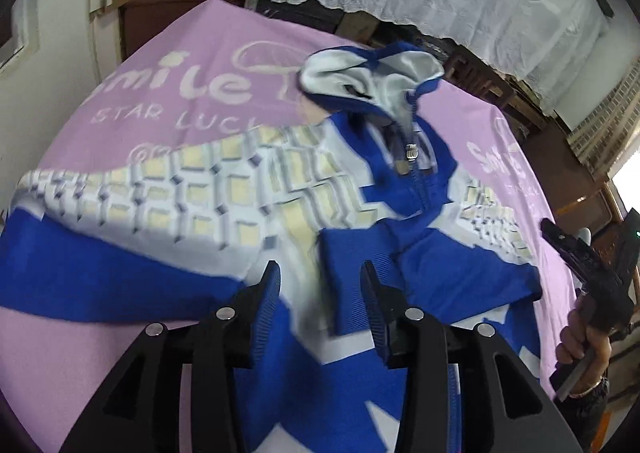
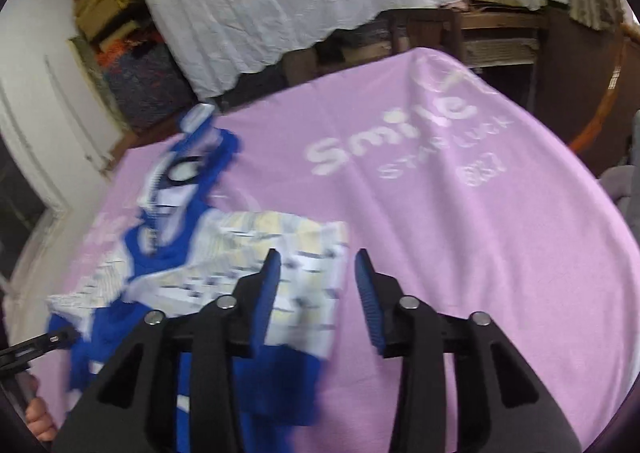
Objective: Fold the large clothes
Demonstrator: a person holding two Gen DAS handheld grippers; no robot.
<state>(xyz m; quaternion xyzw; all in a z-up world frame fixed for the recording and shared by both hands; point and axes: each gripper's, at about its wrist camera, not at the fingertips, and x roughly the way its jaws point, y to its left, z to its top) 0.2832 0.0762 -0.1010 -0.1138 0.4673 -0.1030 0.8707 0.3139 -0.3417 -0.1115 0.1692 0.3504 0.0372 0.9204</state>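
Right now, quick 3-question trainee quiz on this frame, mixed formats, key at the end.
1. True or false: the left gripper is clamped on the hooded jacket.
2. What does the jacket lie on? A) bare wood B) pink printed blanket C) white sheet
3. Fill in: the jacket's zipper pull sits just below the ____.

Key
1. False: both the left and the right gripper are open, holding nothing.
2. B
3. hood
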